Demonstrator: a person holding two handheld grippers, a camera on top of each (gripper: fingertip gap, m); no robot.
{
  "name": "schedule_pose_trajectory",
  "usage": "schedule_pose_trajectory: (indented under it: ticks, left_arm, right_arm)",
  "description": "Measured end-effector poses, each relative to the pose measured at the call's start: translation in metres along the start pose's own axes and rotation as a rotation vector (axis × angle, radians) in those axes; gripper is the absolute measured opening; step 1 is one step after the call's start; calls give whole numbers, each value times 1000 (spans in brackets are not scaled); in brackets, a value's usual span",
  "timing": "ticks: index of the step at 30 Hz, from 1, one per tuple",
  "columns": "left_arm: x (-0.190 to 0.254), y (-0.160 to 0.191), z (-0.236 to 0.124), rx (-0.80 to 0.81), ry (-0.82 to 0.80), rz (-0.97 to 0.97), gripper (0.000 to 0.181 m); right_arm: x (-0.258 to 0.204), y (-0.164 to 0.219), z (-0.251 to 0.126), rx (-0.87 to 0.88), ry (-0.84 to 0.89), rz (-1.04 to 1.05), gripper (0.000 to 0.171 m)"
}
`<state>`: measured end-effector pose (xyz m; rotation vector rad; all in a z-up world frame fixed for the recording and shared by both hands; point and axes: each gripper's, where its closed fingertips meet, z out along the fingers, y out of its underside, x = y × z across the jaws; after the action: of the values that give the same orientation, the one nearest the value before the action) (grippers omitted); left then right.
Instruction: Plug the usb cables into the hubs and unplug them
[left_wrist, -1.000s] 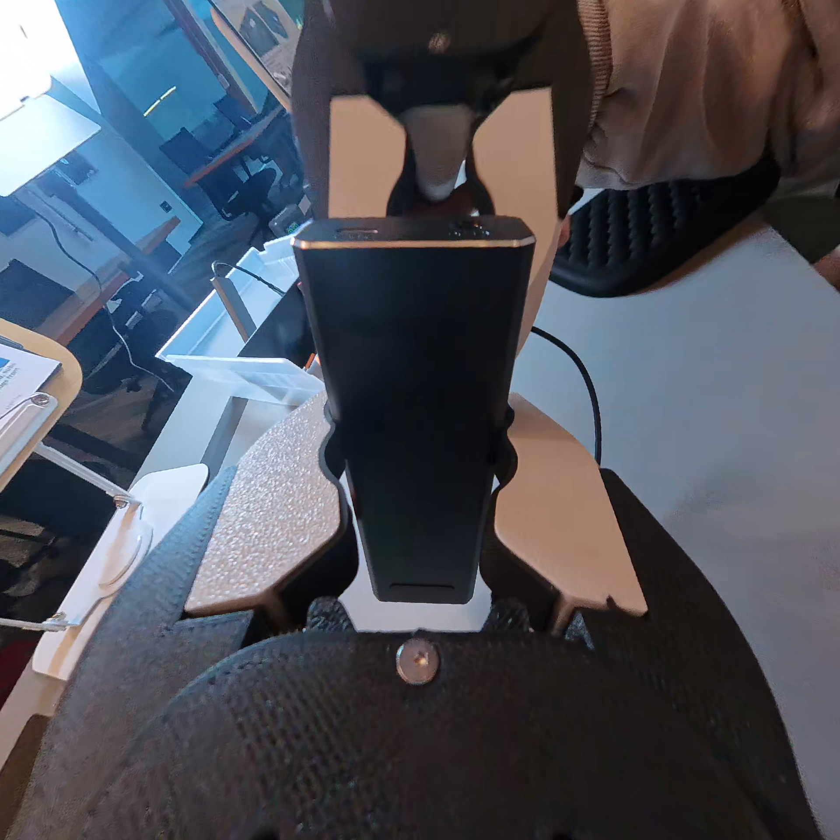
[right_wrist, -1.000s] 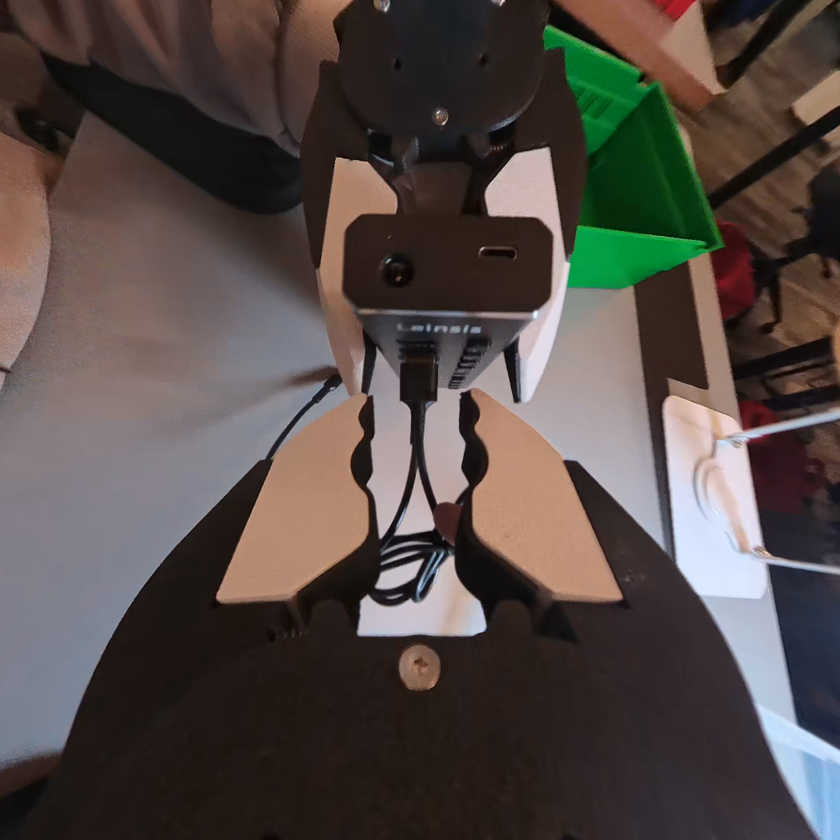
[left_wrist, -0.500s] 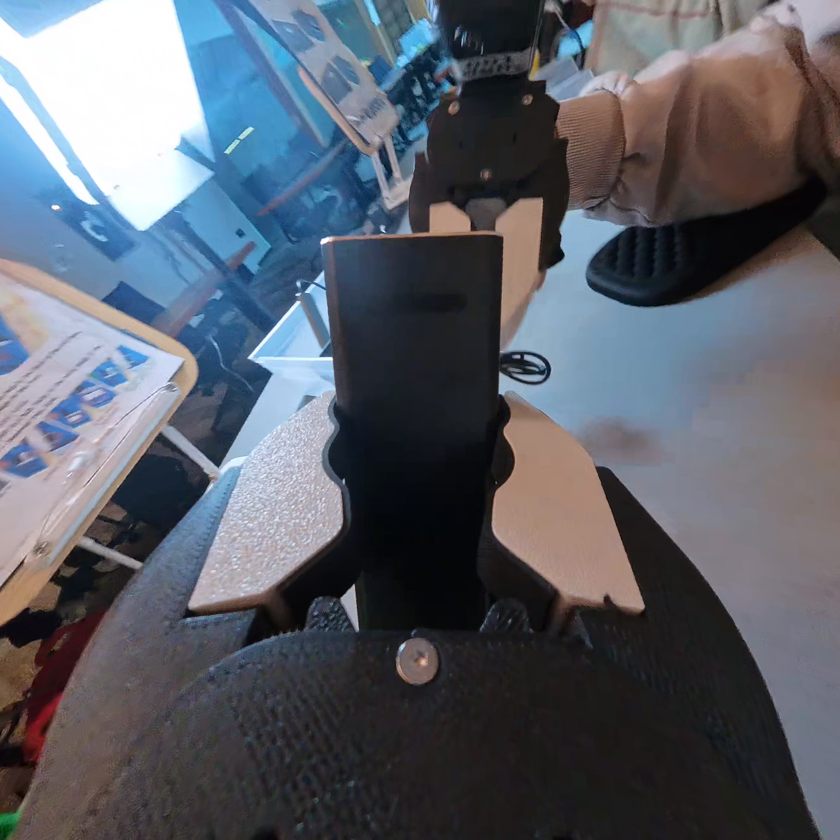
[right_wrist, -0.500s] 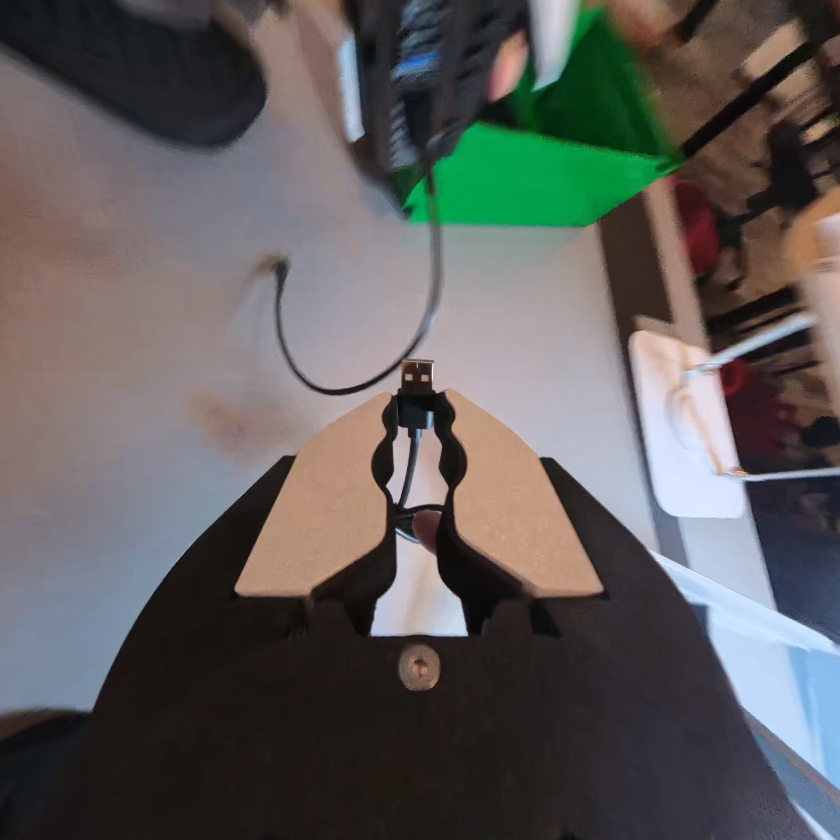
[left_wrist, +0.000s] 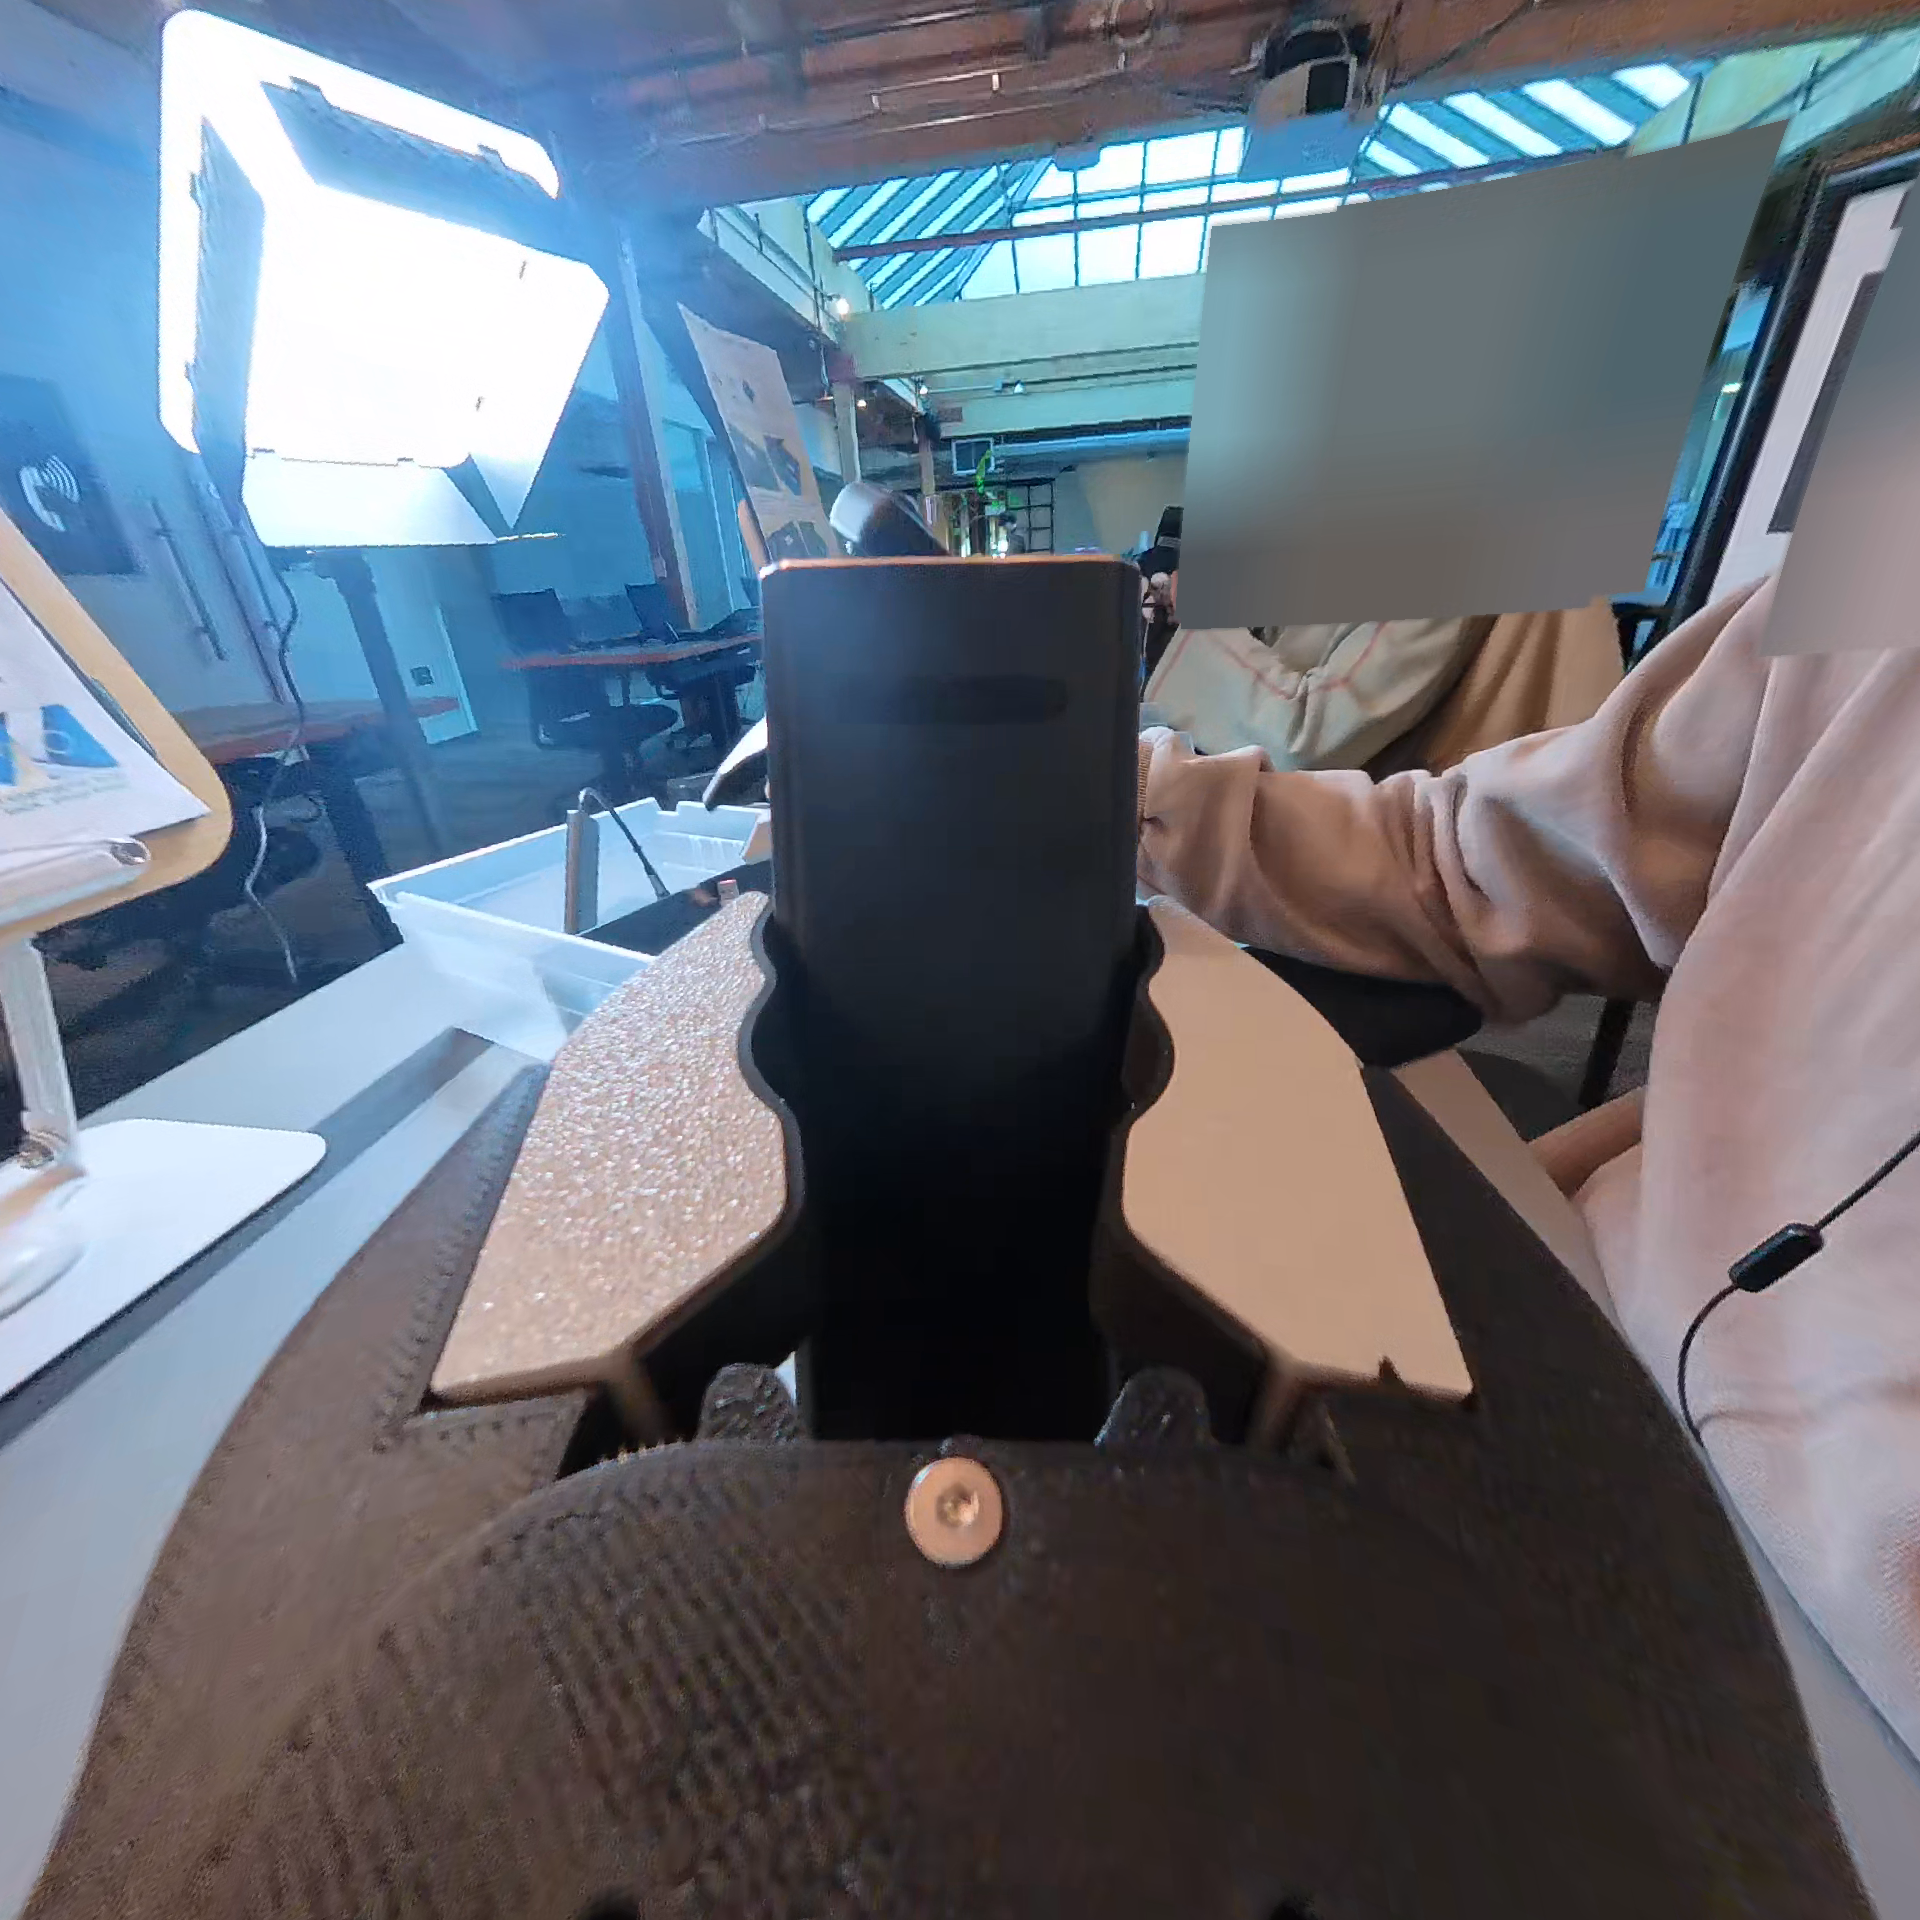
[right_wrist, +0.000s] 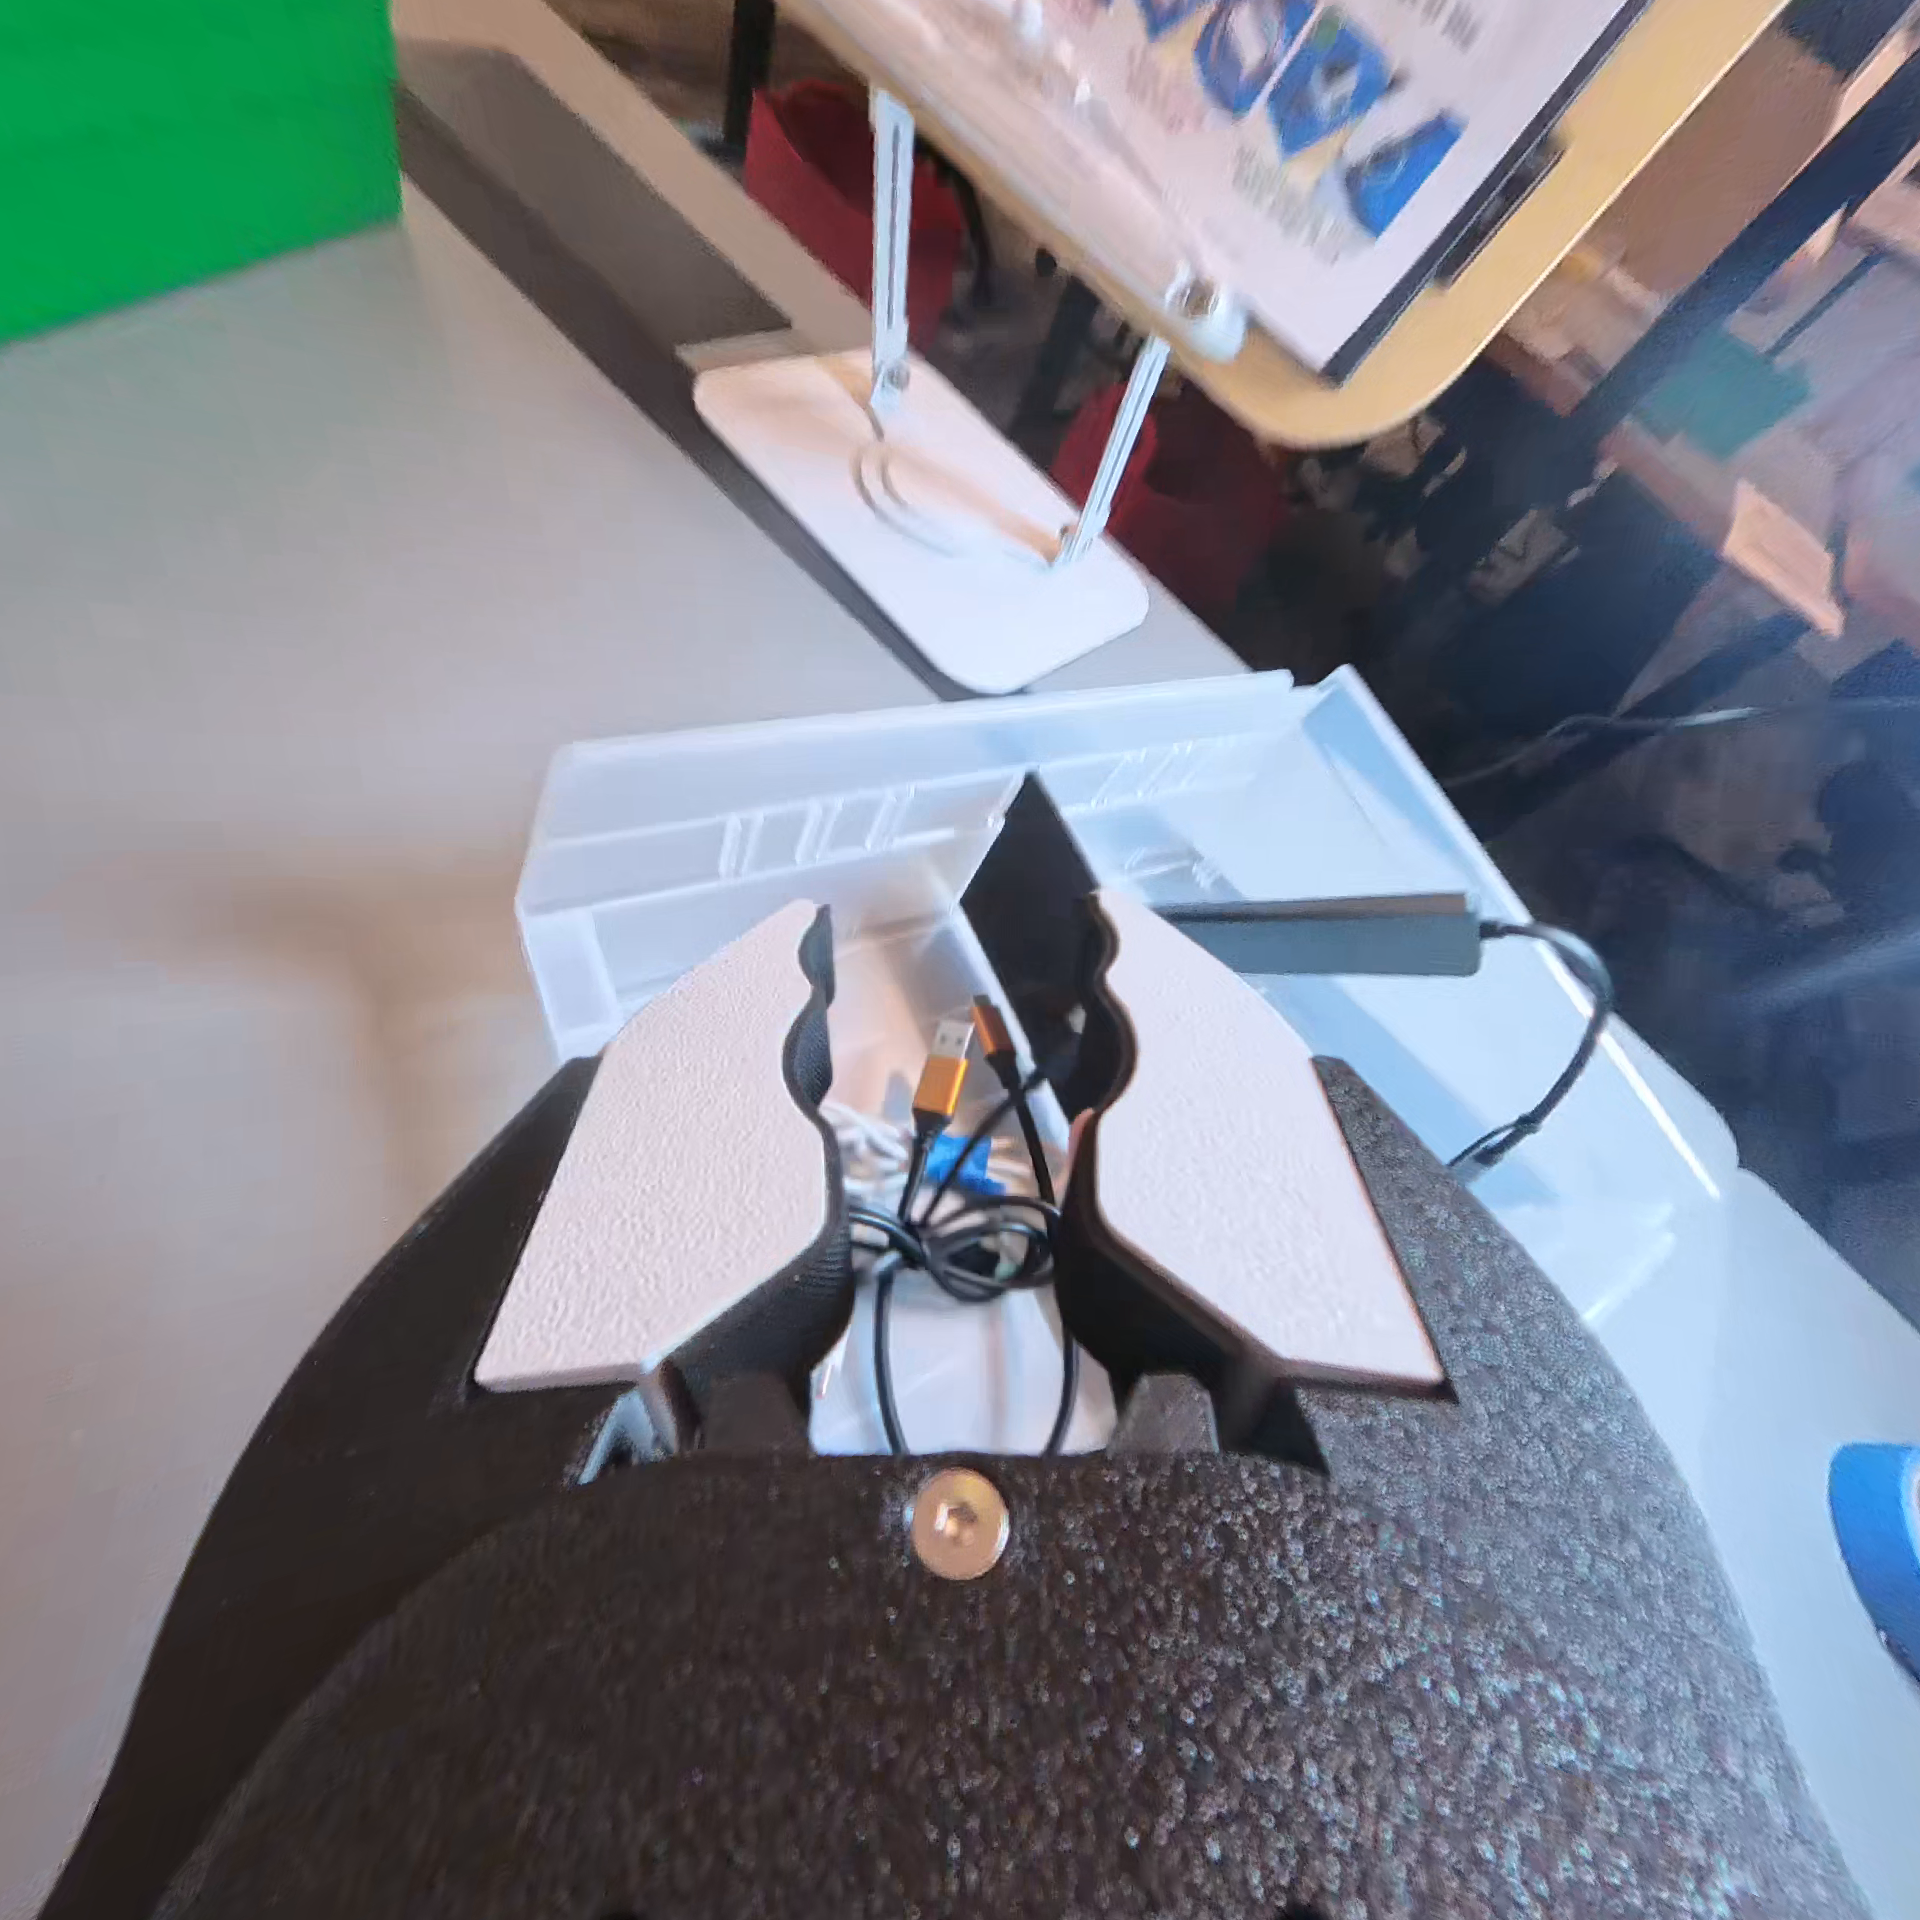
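My left gripper (left_wrist: 956, 925) is shut on a long black hub (left_wrist: 951, 790), with both pads pressed on its sides, and holds it upright off the table. My right gripper (right_wrist: 961, 914) is open and holds nothing; it hangs over the near compartment of a white tray (right_wrist: 727, 831). Below its jaws in that compartment lie an orange USB plug (right_wrist: 940, 1081) and a tangle of black cable (right_wrist: 956, 1226). A grey hub (right_wrist: 1340, 940) with its own cable lies in the tray's other compartment, behind a black divider (right_wrist: 1023, 894).
The white tray also shows in the left wrist view (left_wrist: 499, 894). A white stand base (right_wrist: 935, 520) carries a tilted board at the table's edge. A green bin (right_wrist: 187, 135) stands far left, and a blue tape roll (right_wrist: 1881, 1538) lies at the right. A person's sleeve (left_wrist: 1403, 862) reaches in. The left gripper's tips are roughly 30 cm from the right gripper's.
My right gripper closed on the black USB plug, pulled it out of the hub, swung over the white tray and opened, so the plug left its grasp. My left gripper tilted the hub upward.
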<state>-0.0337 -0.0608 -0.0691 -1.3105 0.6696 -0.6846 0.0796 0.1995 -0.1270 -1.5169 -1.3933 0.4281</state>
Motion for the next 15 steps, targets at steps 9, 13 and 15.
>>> schedule_pose_trajectory:
  ticks: [9, 13, 15]
  left_arm:
    - [10, 13, 8, -7, 79, -48, 63]
    - [23, 23, 15, -64, 114, 5, 63]
    - [30, 28, 18, -89, 133, 30, 63]
  right_arm:
    - [-172, -92, -56, 285, -638, -63, 37]
    - [-260, -88, -45, 224, -758, -280, 37]
    - [-281, -88, -38, 235, -751, -343, 29]
